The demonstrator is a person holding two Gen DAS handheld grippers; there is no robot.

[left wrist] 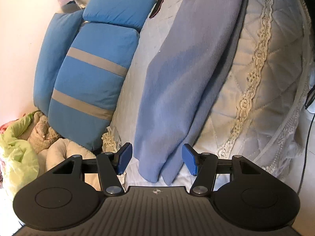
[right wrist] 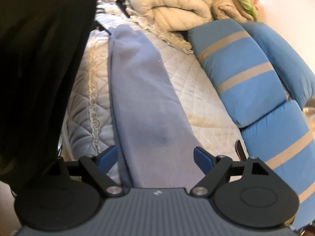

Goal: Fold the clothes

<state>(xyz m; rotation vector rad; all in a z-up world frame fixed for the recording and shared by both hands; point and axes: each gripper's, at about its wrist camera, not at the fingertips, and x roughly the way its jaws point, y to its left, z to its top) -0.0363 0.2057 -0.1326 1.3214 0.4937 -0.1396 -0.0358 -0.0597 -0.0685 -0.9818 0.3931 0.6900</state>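
A long lavender-blue garment lies folded lengthwise along a quilted cream bedspread. In the left wrist view its two narrow ends lie between the blue pads of my left gripper, which is open just above them. In the right wrist view the same garment stretches away from my right gripper, which is open with its wide end between the pads. Neither gripper holds the cloth.
A blue bolster with grey stripes lies along the bedspread beside the garment, also in the right wrist view. Cream and green bedding is piled at one end. A dark garment hangs at the left.
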